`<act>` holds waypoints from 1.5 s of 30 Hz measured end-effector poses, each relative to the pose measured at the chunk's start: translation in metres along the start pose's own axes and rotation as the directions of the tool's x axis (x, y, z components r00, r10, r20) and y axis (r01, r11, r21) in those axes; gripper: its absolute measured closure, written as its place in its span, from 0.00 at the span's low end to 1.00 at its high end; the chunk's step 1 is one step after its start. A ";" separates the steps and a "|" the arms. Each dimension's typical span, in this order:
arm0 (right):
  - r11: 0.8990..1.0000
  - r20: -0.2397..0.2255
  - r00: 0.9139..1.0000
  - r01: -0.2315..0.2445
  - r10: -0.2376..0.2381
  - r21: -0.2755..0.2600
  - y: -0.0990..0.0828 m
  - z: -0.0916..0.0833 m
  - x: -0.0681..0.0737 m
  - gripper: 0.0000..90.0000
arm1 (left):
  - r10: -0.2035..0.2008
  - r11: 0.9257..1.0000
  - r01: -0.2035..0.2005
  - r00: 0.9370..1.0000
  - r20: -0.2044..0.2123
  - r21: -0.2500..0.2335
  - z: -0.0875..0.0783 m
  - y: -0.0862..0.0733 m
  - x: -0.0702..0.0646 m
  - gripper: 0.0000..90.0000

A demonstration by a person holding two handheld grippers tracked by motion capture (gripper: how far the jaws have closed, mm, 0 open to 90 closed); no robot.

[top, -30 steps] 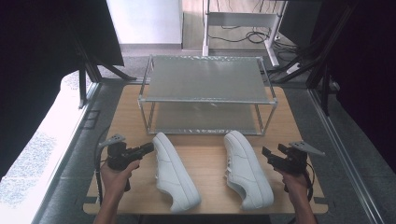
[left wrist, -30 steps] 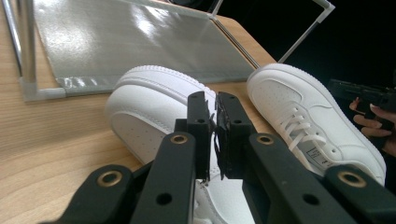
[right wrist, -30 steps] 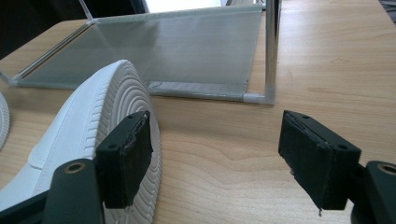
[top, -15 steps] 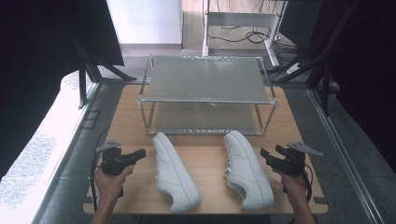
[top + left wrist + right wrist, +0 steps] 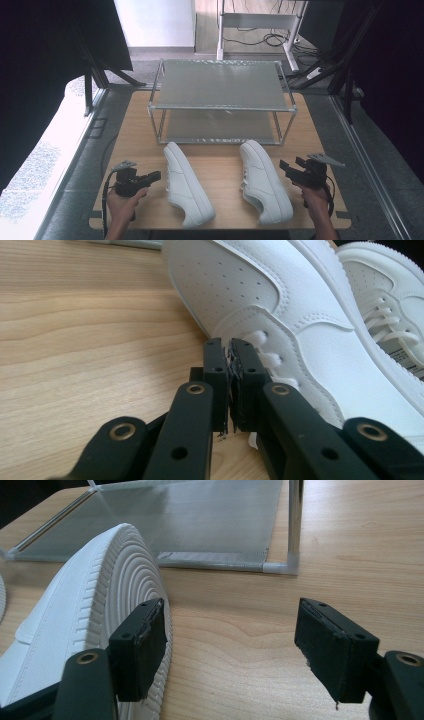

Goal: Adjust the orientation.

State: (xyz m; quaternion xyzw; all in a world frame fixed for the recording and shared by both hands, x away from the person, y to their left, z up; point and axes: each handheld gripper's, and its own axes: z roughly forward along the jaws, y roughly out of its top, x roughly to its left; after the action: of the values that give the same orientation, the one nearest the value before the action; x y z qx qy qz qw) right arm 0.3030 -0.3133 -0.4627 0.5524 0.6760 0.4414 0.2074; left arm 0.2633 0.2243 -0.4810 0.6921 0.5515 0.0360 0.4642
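Two white sneakers lie on the wooden table, toes toward the rack. My left gripper is low over the table just left of the left sneaker and points at its side. In the left gripper view the left gripper is shut with nothing between its pads, close to the left sneaker by its laces; the other sneaker lies behind. My right gripper is to the right of the right sneaker. The right gripper is open and empty, and the right sneaker's ribbed sole is beside one jaw.
A two-shelf metal rack stands on the far half of the table, its corner post ahead of my right gripper. Bare wood shows between the sneakers and along the table's left and right edges. Black stands and cables surround the table.
My left hand has sunk and drawn back toward the near edge of the table, still beside the left sneaker. The right hand and both sneakers have not moved.
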 end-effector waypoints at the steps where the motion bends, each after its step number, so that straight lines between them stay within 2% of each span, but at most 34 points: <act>1: 1.000 0.000 1.000 0.001 -0.001 -0.002 0.000 0.000 0.000 0.32 | 0.000 1.000 0.000 1.000 0.000 0.000 0.000 0.000 0.000 0.96; 3: 1.000 0.001 1.000 0.002 -0.002 -0.002 0.000 0.000 0.000 0.32 | -0.002 1.000 0.002 1.000 0.018 0.000 0.002 0.000 -0.003 0.96; 10: 1.000 0.008 1.000 -0.002 0.002 -0.001 0.000 0.000 -0.001 0.32 | 0.014 1.000 -0.014 0.999 0.028 0.010 0.006 0.002 -0.010 0.96; 27: 1.000 0.018 1.000 -0.016 0.016 0.011 -0.002 0.001 -0.005 0.32 | 0.048 0.999 -0.048 0.998 0.031 0.008 0.019 0.016 -0.025 0.96; 30: 1.000 -0.011 1.000 -0.021 0.021 -0.002 -0.001 -0.001 -0.004 0.32 | 0.052 0.999 -0.052 0.998 0.027 0.015 0.022 0.019 -0.027 0.95; 33: 1.000 -0.012 1.000 -0.017 0.017 -0.008 0.000 -0.002 -0.003 0.32 | 0.058 0.998 -0.059 0.998 0.018 0.026 0.027 0.020 -0.029 0.95; 37: 1.000 -0.005 1.000 -0.017 0.017 -0.006 -0.001 -0.002 -0.005 0.32 | 0.056 0.998 -0.056 0.998 0.036 0.023 0.034 0.025 -0.033 0.95; 41: 1.000 0.002 1.000 -0.023 0.023 -0.004 -0.001 -0.002 -0.006 0.32 | 0.079 0.996 -0.081 0.995 0.052 0.023 0.043 0.039 -0.045 0.96; 42: 1.000 -0.001 1.000 -0.027 0.027 -0.005 -0.001 -0.002 -0.006 0.32 | 0.101 0.994 -0.103 0.994 0.051 0.029 0.051 0.048 -0.055 0.96; 43: 1.000 -0.003 1.000 -0.024 0.024 -0.004 -0.001 -0.002 -0.006 0.32 | 0.114 0.993 -0.116 0.992 0.049 0.030 0.056 0.051 -0.060 0.96; 44: 1.000 -0.003 1.000 -0.024 0.024 -0.004 -0.001 -0.002 -0.006 0.32 | 0.114 0.993 -0.116 0.992 0.049 0.030 0.056 0.051 -0.060 0.96; 45: 1.000 -0.006 1.000 -0.021 0.021 -0.004 -0.001 -0.003 -0.005 0.32 | 0.127 0.991 -0.130 0.990 0.066 0.040 0.068 0.059 -0.067 0.96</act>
State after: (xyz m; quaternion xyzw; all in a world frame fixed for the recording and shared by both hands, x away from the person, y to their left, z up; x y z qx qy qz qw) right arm 0.3019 -0.3188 -0.4633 0.5577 0.6700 0.4465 0.2019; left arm 0.3182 0.1320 -0.4480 0.7371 0.4913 0.0318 0.4628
